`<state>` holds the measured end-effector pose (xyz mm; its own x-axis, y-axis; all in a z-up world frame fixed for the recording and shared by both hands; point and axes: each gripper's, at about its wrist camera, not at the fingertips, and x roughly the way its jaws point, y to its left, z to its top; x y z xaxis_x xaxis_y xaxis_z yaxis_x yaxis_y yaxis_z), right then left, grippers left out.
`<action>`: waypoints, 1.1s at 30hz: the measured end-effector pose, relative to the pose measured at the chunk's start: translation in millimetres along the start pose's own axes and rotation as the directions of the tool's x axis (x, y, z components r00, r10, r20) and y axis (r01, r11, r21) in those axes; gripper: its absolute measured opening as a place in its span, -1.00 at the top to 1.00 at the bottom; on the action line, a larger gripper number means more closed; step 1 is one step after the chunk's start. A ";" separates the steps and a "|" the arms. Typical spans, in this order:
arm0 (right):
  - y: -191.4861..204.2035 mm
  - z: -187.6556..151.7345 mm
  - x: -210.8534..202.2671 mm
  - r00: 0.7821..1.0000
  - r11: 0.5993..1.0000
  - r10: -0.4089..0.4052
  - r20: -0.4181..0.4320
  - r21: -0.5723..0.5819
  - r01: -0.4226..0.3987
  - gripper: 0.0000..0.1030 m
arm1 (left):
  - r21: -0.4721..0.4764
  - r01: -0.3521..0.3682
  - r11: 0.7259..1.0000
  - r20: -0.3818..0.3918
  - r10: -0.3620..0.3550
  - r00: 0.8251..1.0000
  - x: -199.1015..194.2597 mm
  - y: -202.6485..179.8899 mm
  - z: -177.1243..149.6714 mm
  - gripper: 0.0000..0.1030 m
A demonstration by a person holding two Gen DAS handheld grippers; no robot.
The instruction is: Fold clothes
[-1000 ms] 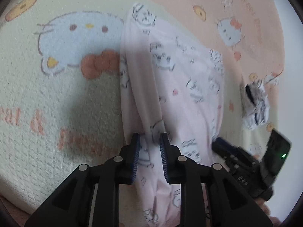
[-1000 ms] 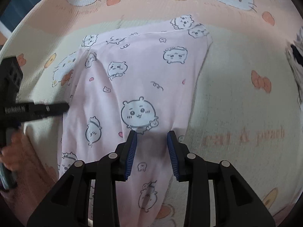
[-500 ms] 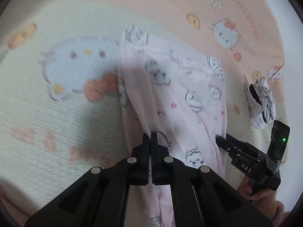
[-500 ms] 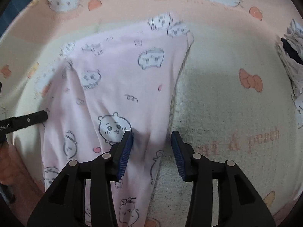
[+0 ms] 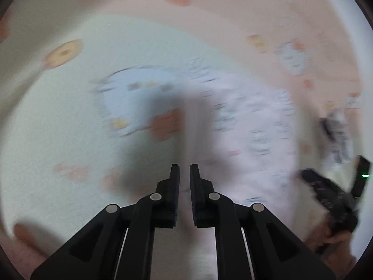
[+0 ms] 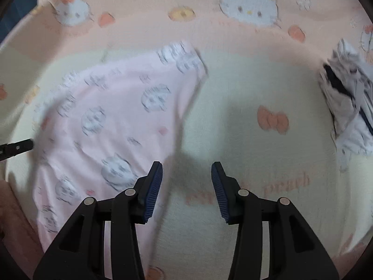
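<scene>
A pink garment [image 6: 112,126] printed with small cartoon animals lies on a Hello Kitty blanket [image 6: 244,88]. In the blurred left wrist view the garment [image 5: 256,140] stretches away to the right. My left gripper [image 5: 184,171] has its fingers nearly together, a narrow gap showing, with pink cloth running between them. My right gripper [image 6: 186,175] is open and empty, its left finger [image 6: 155,182] over the garment's right edge. The right gripper also shows in the left wrist view [image 5: 331,196], and the tip of the left gripper in the right wrist view [image 6: 16,148].
A crumpled white and black garment [image 6: 349,107] lies on the blanket at the right; it also shows in the left wrist view [image 5: 338,135]. The blanket spreads pale yellow in the middle and peach at the far side.
My left gripper closed on the pink garment's edge, then lifted and swung; its jaws now show a slight gap. My right gripper opened wider and drew back to the right off the cloth.
</scene>
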<state>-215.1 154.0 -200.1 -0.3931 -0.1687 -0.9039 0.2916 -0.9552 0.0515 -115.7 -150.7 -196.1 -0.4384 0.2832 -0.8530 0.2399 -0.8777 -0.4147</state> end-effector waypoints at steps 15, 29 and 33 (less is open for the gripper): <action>8.3 -27.8 -15.8 0.996 0.999 0.047 -0.073 0.003 -0.047 0.11 | 0.127 -0.042 0.991 -0.111 0.056 0.992 6.0 -39.6 -34.0 0.75; 54.9 -64.0 -40.4 0.994 0.991 0.048 -0.095 -0.117 -0.059 0.00 | 0.156 -0.073 0.985 -0.097 0.089 0.991 -26.8 -47.8 -88.8 0.72; 97.4 -62.9 -48.1 0.990 0.976 0.124 -0.061 -0.172 -0.133 0.01 | 0.245 -0.042 0.969 -0.146 0.080 0.986 -17.1 -70.4 -104.9 0.72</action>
<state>-112.9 84.3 -178.3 -0.3003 -0.2708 -0.9146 0.4868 -0.8681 0.0972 -34.3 -53.2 -185.6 -0.2867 0.2657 -0.9204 0.0389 -0.9567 -0.2883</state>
